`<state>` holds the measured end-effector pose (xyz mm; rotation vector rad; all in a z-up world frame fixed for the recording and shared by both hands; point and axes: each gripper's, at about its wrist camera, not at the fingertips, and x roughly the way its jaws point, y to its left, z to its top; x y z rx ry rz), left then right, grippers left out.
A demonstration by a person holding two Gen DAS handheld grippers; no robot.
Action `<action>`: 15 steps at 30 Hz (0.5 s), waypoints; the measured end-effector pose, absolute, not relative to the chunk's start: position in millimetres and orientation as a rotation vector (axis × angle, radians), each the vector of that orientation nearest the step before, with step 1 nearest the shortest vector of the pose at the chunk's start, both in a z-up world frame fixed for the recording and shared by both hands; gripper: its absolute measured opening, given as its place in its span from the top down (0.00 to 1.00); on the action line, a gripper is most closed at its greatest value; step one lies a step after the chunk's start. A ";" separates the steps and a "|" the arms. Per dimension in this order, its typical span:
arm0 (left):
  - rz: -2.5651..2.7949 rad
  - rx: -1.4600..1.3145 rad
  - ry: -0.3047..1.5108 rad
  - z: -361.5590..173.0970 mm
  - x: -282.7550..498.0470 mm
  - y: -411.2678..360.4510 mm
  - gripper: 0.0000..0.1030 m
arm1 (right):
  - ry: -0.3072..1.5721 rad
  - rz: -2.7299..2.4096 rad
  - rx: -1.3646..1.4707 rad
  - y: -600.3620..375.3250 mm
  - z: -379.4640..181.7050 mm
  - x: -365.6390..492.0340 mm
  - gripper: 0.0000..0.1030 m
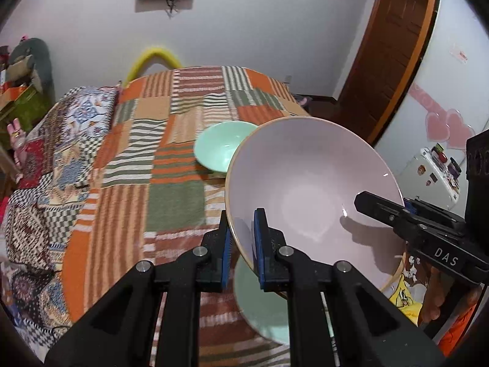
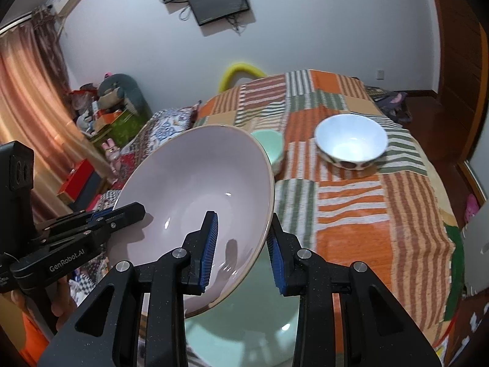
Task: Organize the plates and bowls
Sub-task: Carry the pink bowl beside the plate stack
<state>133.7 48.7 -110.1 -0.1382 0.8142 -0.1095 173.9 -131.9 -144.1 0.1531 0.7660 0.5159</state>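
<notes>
Two tools (image 1: 241, 241) (image 2: 243, 252) clamped on glossy pink bowl (image 1: 308, 183) rim, above round green plate (image 2: 259, 321), striped woven cloth (image 1: 171, 153).

So that's three bowls: one big pale pink ceramic bowl (image 2: 195, 189), one small mint green bowl (image 2: 270, 146), one white spotted bowl (image 2: 351, 143). Plus one mint green plate (image 2: 244, 321).

surface: patchwork cloth (image 2: 351, 202) | on it: mint bowl (image 1: 223, 146), white bowl (image 2: 351, 140) (dark spots outside), mint plate (image 2: 244, 321)
</notes>
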 end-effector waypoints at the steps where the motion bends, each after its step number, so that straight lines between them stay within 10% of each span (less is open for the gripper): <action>1: -0.099 -0.140 0.811 -109.1 128.5 52.6 0.88 | 0.764 0.525 0.150 -128.6 -144.0 172.1 0.72; 15: 0.012 -0.210 0.830 -128.1 79.9 109.4 0.88 | 0.803 0.636 0.094 -69.0 -157.0 152.4 0.72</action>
